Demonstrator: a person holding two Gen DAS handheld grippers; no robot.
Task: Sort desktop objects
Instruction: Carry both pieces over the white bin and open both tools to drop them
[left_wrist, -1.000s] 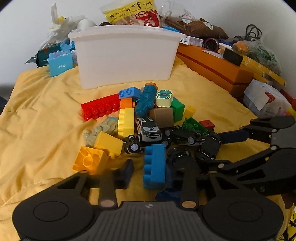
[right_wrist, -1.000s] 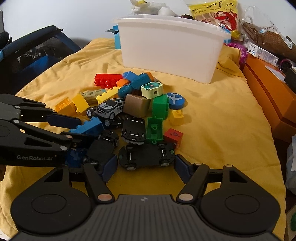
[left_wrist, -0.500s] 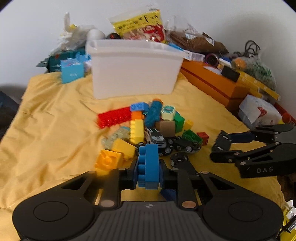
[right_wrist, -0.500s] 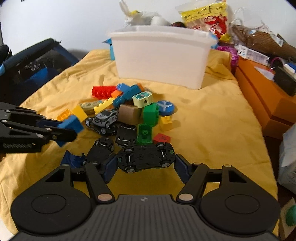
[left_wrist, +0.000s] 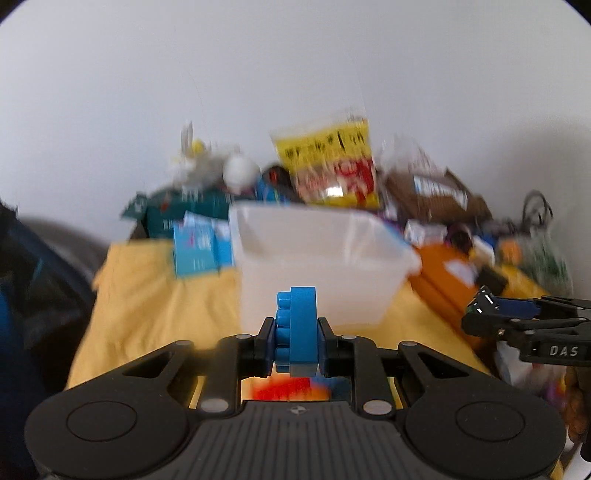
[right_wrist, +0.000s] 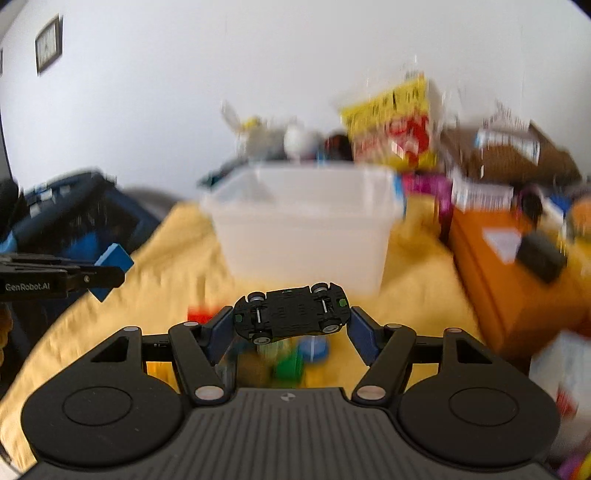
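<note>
Lift-off is the change: left gripper (left_wrist: 295, 345) has come up clamped on the blue brick (left_wrist: 297, 332), right gripper (right_wrist: 291, 325) pinching the upturned black toy car (right_wrist: 291, 314), both off the yellow cloth (right_wrist: 413, 266), the blurred white bin (left_wrist: 317, 258) ahead probably the drop point

- A yellow cloth (left_wrist: 147, 291) covers the surface below me.
- Behind the bin I see a yellow and red snack bag (left_wrist: 328, 166), blurred.
- To my right sits an orange box (right_wrist: 517, 273) with a small black thing (right_wrist: 541, 254) on top.
- A dark picture frame (right_wrist: 48, 44) hangs on the wall (left_wrist: 258, 74).
- A light-blue carton (left_wrist: 195, 247) stands on the cloth's far left.
</note>
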